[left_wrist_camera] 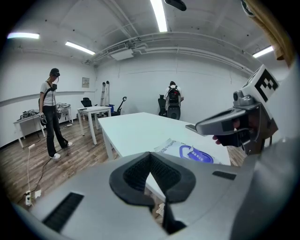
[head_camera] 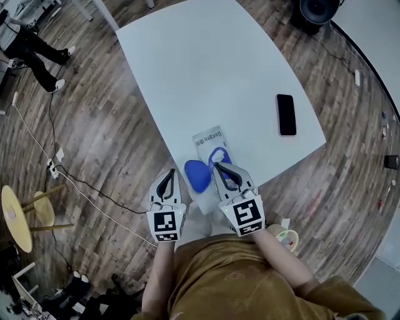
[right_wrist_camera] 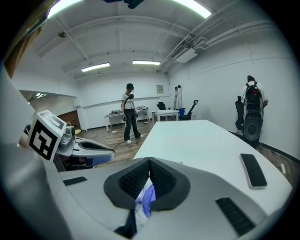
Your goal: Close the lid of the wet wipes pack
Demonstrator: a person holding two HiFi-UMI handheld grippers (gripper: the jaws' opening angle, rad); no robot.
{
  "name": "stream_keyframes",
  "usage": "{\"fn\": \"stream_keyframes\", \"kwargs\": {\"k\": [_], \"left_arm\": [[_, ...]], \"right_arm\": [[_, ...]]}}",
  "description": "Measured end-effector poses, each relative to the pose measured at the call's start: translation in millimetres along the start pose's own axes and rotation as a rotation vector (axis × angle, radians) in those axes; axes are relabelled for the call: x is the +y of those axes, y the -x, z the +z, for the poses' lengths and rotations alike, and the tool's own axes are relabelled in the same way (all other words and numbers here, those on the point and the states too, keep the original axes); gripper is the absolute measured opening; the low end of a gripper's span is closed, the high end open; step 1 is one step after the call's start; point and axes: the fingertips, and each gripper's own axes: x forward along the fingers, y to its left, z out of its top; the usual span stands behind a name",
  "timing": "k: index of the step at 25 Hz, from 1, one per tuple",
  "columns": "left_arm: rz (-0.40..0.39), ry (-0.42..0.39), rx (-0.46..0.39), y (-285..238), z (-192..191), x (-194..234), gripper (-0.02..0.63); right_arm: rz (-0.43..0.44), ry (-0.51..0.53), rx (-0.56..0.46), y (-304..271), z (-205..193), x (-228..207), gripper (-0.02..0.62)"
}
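The wet wipes pack (head_camera: 208, 140) lies at the near edge of the white table (head_camera: 206, 62), with its blue lid (head_camera: 197, 175) flipped open toward the person. The left gripper (head_camera: 169, 172) is held just left of the pack, off the table's edge, its jaws pressed together on nothing. The right gripper (head_camera: 219, 165) hangs above the pack's right side, its jaws also closed and empty. Both forearms reach forward, side by side.

A research lab or open workroom: a big white table (head_camera: 206, 69) on a wood-plank floor (head_camera: 100, 125), trailing cables (head_camera: 31, 134), ceiling strip lights (left_wrist_camera: 158, 14) (exposed pipes (left_wrist_camera: 187, 49) overhead), and cluttered benches (left_wrist_camera: 30, 117) along the walls.
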Motion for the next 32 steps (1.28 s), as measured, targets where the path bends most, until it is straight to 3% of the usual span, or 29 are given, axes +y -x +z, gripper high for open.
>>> {"fn": "stream_keyframes", "kwargs": {"k": [22, 32], "left_arm": [[-0.061, 0.017, 0.116, -15, -45, -4, 0.007], [-0.125, 0.018, 0.161, -16, -63, -19, 0.007]], "right_arm": [[0.050, -0.022, 0.108, -21, -40, 18, 0.008], [0.079, -0.022, 0.151, -24, -56, 29, 0.009]]}}
